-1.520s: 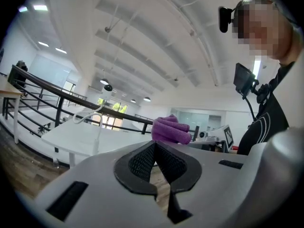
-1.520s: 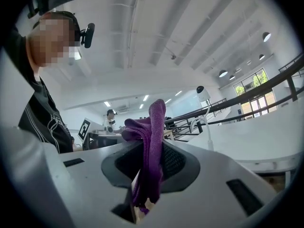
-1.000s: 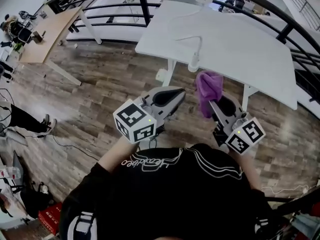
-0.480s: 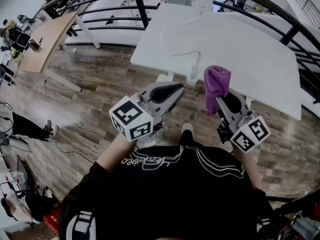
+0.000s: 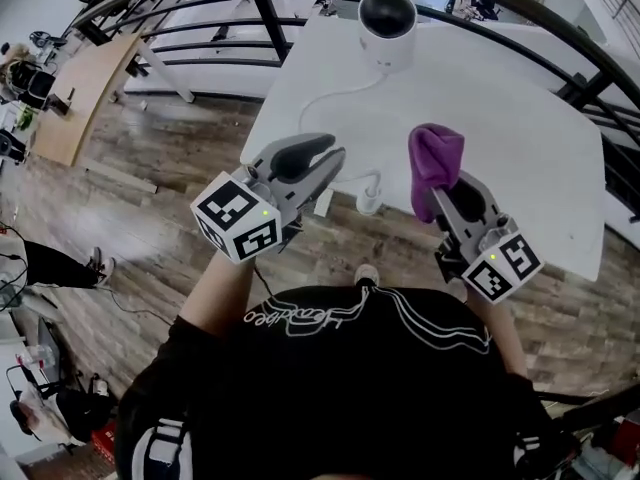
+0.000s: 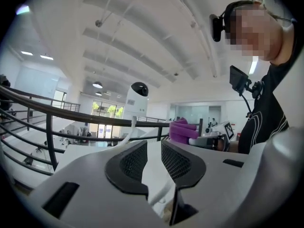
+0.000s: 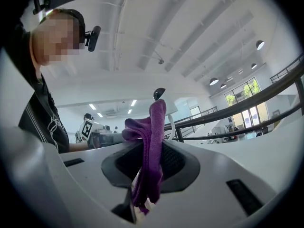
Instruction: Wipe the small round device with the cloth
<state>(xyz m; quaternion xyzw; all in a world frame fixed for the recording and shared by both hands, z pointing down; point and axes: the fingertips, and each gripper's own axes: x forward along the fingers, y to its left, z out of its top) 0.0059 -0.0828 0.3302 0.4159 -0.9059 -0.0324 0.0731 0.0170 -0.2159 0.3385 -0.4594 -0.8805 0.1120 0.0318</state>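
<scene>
The small round device [image 5: 387, 23], white with a black domed top, stands at the far edge of a white table [image 5: 520, 118]; it also shows in the left gripper view [image 6: 137, 99]. My right gripper [image 5: 440, 190] is shut on a purple cloth [image 5: 436, 160], which stands up out of its jaws [image 7: 153, 141] over the table's near edge. My left gripper [image 5: 322, 156] hovers at the table's near left corner, short of the device. Its jaws are opening with a narrow gap, and nothing is gripped between them [image 6: 153, 158].
A white cable [image 5: 330, 90] runs from the device to the table's near edge, where it hangs down [image 5: 368, 200]. A black railing [image 5: 255, 8] curves behind the table. Wooden floor lies below, with a wooden desk [image 5: 70, 88] to the far left.
Both grippers have moved forward over the table's near edge, and the device now shows fully. The left jaws have parted slightly. The cloth stays in the right gripper.
</scene>
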